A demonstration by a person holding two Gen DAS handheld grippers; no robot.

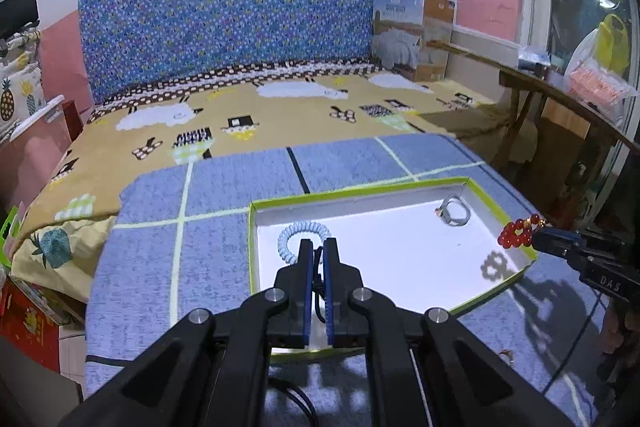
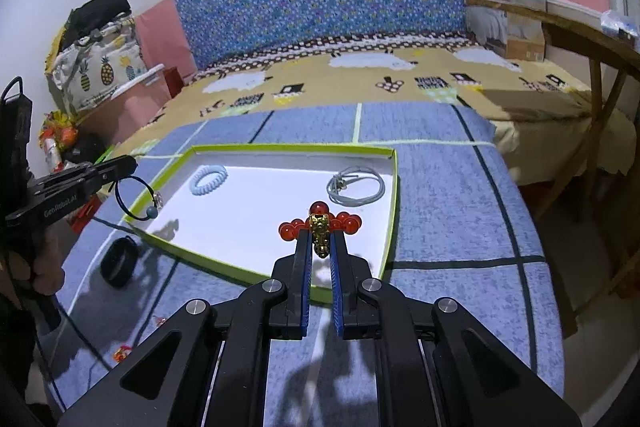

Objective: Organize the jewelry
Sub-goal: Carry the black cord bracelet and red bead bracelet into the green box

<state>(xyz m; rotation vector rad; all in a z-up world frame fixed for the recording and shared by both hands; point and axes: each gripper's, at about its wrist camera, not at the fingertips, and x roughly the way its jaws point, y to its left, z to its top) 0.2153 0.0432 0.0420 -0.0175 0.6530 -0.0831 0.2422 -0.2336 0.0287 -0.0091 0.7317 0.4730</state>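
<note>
A white tray with a green rim (image 1: pixel 360 189) (image 2: pixel 394 187) lies on the blue mat. In it are a pale blue spiral hair tie (image 1: pixel 298 233) (image 2: pixel 209 179) and a grey cord bracelet (image 1: pixel 454 213) (image 2: pixel 356 187). My left gripper (image 1: pixel 318 247) (image 2: pixel 130 163) is shut on a thin black cord bracelet (image 2: pixel 134 199) with a blue bead, hanging over the tray's left edge. My right gripper (image 2: pixel 320 239) (image 1: pixel 534 237) is shut on a red bead bracelet (image 2: pixel 320 221) (image 1: pixel 516 233) with a gold charm, held above the tray's right side.
A black band (image 2: pixel 118 261) lies on the blue mat (image 2: pixel 448 211) left of the tray. Small red trinkets (image 2: pixel 122 353) lie on the mat near the front. A bed with a yellow sheet (image 1: pixel 280 115) is behind; a wooden table (image 1: pixel 560 95) stands at right.
</note>
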